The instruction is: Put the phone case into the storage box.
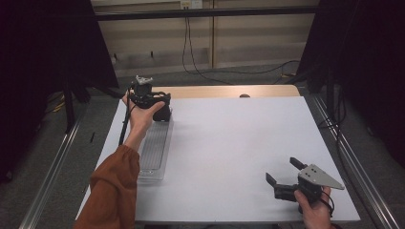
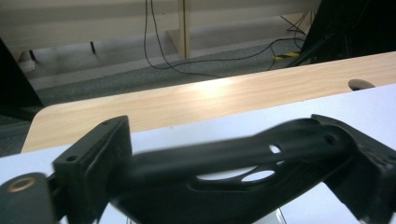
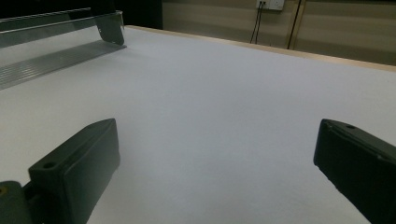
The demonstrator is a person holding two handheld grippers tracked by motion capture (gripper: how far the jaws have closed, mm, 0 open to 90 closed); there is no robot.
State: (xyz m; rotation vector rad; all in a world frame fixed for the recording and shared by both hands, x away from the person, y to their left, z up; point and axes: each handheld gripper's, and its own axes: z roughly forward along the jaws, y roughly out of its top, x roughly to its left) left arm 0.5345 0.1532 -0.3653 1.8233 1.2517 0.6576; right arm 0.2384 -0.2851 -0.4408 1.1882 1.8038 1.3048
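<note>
My left gripper (image 1: 152, 101) is at the far left of the table, held in a hand with a rust-orange sleeve. In the left gripper view a black plastic part (image 2: 224, 161) with oval cut-outs spans the gap between the two jaws and touches both, so the left gripper (image 2: 229, 149) is shut on it. From above, the black part (image 1: 163, 113) hangs over the far end of a clear ribbed tray (image 1: 155, 148). Near the front right corner my right gripper (image 1: 282, 170) hovers low over the white sheet, jaws wide apart. In its own view the right gripper (image 3: 217, 140) holds nothing.
A white sheet (image 1: 239, 143) covers the table, with a bare wooden strip (image 1: 229, 91) and a cable hole (image 1: 244, 96) at the far edge. The clear tray (image 3: 56, 51) lies far to the left in the right gripper view. Cables trail on the floor beyond.
</note>
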